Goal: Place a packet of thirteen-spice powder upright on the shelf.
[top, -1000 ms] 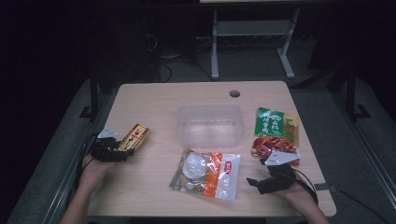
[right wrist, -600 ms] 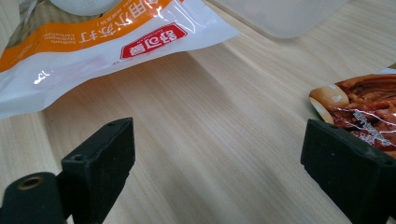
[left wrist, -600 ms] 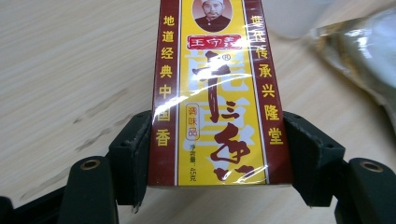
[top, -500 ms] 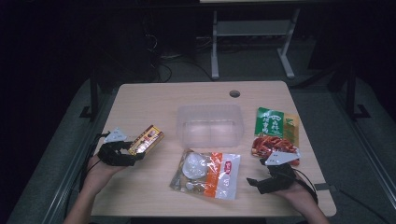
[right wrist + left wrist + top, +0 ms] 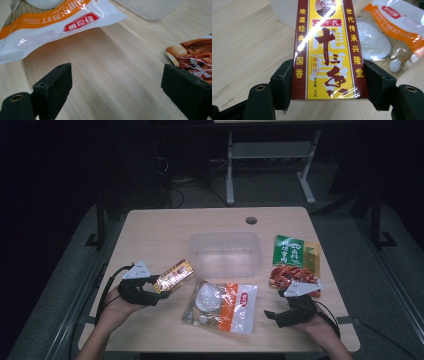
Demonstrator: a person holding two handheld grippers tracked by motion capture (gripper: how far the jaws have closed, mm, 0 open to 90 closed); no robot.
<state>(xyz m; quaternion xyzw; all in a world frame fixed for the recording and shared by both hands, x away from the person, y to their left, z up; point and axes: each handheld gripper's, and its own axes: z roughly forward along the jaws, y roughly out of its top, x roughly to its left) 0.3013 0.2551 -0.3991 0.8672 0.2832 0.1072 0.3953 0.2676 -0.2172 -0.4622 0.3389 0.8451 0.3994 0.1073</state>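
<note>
Yellow box (image 5: 329, 50) sits clamped in our left tool (image 5: 150, 292), lifted beside the clear tub (image 5: 226, 254); our right tool (image 5: 280, 316) rests wide apart on the counter (image 5: 165, 227).

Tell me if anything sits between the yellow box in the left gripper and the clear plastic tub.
Nothing visible does. The left gripper holds the yellow box, and bare table separates it from the clear tub. The orange-and-white bag lies nearer the person.
</note>
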